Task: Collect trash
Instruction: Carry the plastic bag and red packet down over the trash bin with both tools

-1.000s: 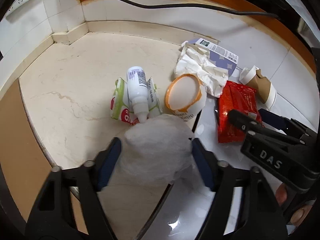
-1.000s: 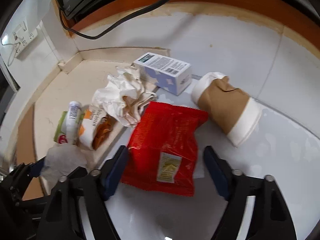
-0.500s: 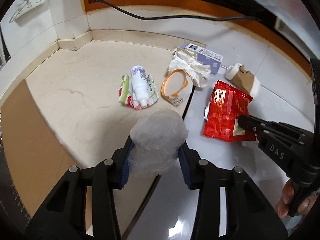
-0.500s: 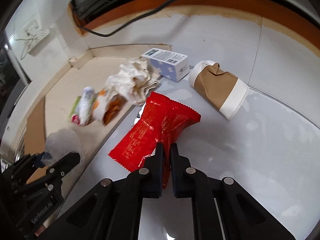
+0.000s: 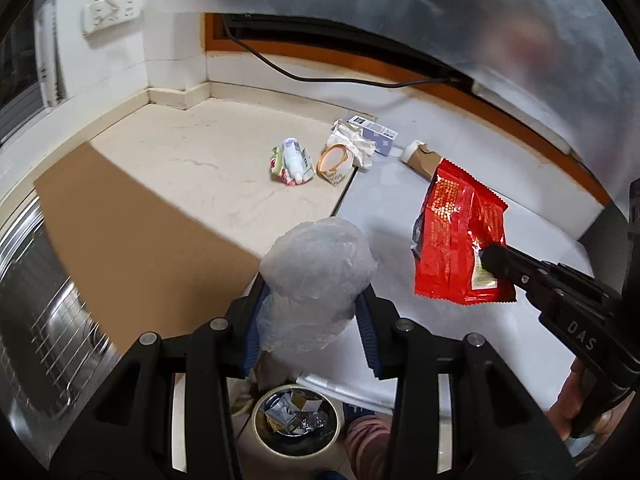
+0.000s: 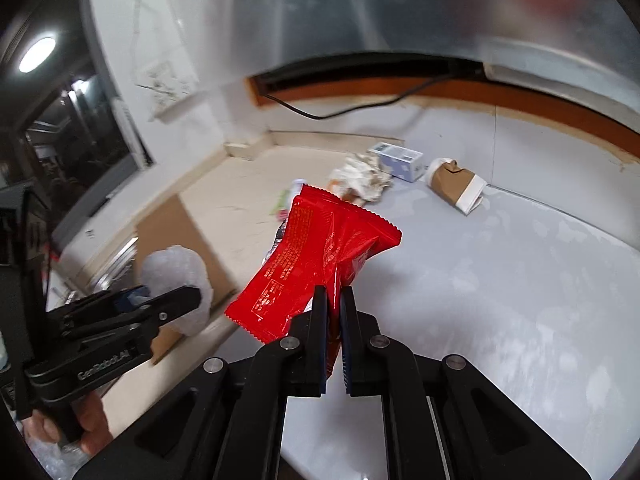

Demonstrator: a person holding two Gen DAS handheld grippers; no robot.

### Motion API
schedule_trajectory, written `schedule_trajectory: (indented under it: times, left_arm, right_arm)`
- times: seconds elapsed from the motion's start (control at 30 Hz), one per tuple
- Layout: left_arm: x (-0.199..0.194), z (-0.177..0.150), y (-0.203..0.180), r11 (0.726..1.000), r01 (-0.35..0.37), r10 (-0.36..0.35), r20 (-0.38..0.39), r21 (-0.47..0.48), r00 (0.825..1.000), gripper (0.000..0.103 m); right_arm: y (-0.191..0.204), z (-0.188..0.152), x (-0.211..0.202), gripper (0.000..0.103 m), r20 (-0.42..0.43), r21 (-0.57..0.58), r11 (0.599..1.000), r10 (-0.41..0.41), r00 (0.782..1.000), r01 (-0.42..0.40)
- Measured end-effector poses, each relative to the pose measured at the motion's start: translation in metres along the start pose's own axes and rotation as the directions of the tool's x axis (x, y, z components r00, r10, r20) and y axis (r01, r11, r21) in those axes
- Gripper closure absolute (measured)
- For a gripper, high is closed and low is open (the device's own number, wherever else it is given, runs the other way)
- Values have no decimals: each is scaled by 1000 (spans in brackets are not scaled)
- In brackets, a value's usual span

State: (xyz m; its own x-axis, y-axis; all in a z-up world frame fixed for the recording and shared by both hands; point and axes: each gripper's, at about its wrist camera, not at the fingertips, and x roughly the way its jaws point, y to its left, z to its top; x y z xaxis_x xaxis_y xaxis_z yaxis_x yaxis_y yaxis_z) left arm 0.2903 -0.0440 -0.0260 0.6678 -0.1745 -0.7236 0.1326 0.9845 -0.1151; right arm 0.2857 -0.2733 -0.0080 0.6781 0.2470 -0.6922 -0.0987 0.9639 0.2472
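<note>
My left gripper is shut on a crumpled clear plastic wad, held up off the counter. To its right, my right gripper is shut on the lower edge of a red snack wrapper, which hangs in the air above the grey counter. Far back on the counter lie a small white bottle on a green wrapper, an orange-rimmed paper cup, a crumpled tissue, a blue-white box and a crushed brown paper cup. A round bin holding scraps stands on the floor below my left gripper.
A steel sink with a wire rack lies at the left beyond a brown board. A black cable runs along the back wall under a wooden ledge. A socket strip hangs on the tiled wall.
Both grippers closed, the left on the plastic wad and the right on the red wrapper. Both then lifted and pulled back from the counter. The floor bin came into view.
</note>
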Motion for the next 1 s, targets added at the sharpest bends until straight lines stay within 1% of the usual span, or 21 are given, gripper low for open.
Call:
schedule_trajectory:
  times: [0.03, 0.2, 0.33, 0.47, 0.57, 0.7, 0.8, 0.9, 1.0]
  left_arm:
    - [-10, -7, 2, 1000, 1, -1, 9, -4, 1000, 66]
    - [-60, -56, 8, 1000, -9, 9, 56, -6, 998, 66]
    - [-87, -99, 8, 998, -62, 61, 88, 9, 994, 66]
    - [-102, -141, 10, 997, -77, 78, 88, -5, 993, 66]
    - [-100, -168, 12, 997, -75, 76, 65, -25, 995, 66]
    - [-89, -208, 15, 995, -91, 91, 7, -32, 996, 66]
    - [-78, -231, 19, 995, -91, 89, -46, -41, 995, 66]
    - [-68, -257, 21, 992, -121, 120, -80, -17, 990, 66]
    - [-56, -274, 21, 990, -138, 138, -103, 8, 985, 66]
  right_arm:
    - [7, -8, -10, 98, 10, 0, 1000, 16, 1000, -16]
    - [38, -53, -56, 98, 38, -30, 999, 43, 998, -42]
    - [62, -93, -81, 98, 46, -68, 997, 43, 998, -40]
    - [82, -135, -98, 98, 39, -119, 993, 30, 999, -25]
    - [94, -168, -99, 98, 39, -176, 984, -8, 999, 14]
    - [104, -210, -89, 98, -22, -201, 979, -35, 999, 30]
    - [110, -233, -77, 98, -50, -237, 971, -50, 997, 37]
    - [114, -258, -61, 98, -99, -265, 964, -62, 993, 34]
    - [115, -279, -43, 98, -147, -288, 957, -83, 986, 37]
